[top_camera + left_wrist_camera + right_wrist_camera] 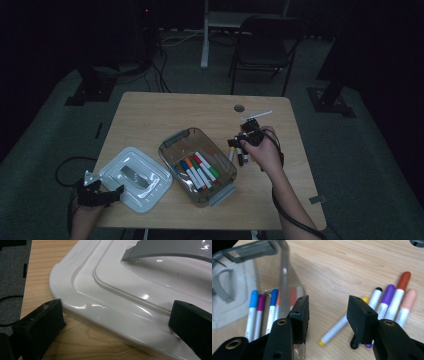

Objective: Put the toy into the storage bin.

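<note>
Dimly lit from above, the tabletop [150, 107] carries a clear plastic bin [172, 141] at its middle with several markers [199, 171] lying inside; their colours read as blue, orange, red and green there, though the dark high view blurs the rest. Left of the bin lies its white lid [112, 170] with a grey handle [134, 175] on top, and in the left gripper view the lid is cut off at the top and right edges, so only one rounded corner and part of the handle can be made out.

The left gripper [107, 195] sits at the lid's near-left corner, its jaws standing wide apart with the lid's edge between them; one jaw is beside the rim over bare wood, the other over the lid's surface, and whether that one touches the lid I cannot tell.

The right gripper [327, 311] hovers between the bin's wall and a loose group of markers on the wood to the bin's right: a yellow-capped marker [337, 327], then black, purple [387, 296], red-brown [400, 291] and peach [408, 303] ones side by side. Its jaws are partly open with nothing between them. The yellow-capped marker is partly hidden behind one jaw, and the purple one's lower end is covered by the gripper body. From above, the hand [265, 150] hides most of this group
</note>
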Available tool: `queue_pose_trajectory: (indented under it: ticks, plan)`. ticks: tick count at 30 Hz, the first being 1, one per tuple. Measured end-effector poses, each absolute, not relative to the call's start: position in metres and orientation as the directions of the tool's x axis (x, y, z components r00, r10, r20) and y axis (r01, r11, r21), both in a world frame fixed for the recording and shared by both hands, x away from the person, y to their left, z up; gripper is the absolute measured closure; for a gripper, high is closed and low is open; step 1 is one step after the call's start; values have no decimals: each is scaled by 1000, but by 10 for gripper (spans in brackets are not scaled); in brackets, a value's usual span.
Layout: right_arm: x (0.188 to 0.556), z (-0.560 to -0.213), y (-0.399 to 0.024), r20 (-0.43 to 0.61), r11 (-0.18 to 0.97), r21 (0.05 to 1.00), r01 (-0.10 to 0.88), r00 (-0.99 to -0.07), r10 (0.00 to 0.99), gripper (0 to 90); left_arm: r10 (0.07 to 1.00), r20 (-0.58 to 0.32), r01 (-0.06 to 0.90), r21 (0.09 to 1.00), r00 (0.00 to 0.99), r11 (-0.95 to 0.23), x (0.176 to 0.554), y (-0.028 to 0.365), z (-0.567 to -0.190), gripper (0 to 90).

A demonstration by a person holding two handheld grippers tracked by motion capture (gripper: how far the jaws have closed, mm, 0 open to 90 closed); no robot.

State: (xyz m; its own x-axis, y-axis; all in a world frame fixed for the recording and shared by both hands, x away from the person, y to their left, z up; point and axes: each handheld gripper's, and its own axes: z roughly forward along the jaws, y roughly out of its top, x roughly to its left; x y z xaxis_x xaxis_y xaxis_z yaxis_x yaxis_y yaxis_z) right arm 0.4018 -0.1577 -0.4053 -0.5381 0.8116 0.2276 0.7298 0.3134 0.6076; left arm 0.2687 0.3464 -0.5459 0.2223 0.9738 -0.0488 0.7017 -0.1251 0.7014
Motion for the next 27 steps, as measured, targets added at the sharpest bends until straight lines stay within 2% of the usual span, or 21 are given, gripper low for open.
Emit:
queue_pose_trajectory:
  ticks: [9,27]
  plan:
    - [408,-428,-179,211,302,590,749,-504,837,500,974,-49,702,701,222,-125,269,346,-546,5]
    - [431,-475,-220,162,207,583,786,-362,918,526,974,-49,702,701,222,-125,269,346,-546,5]
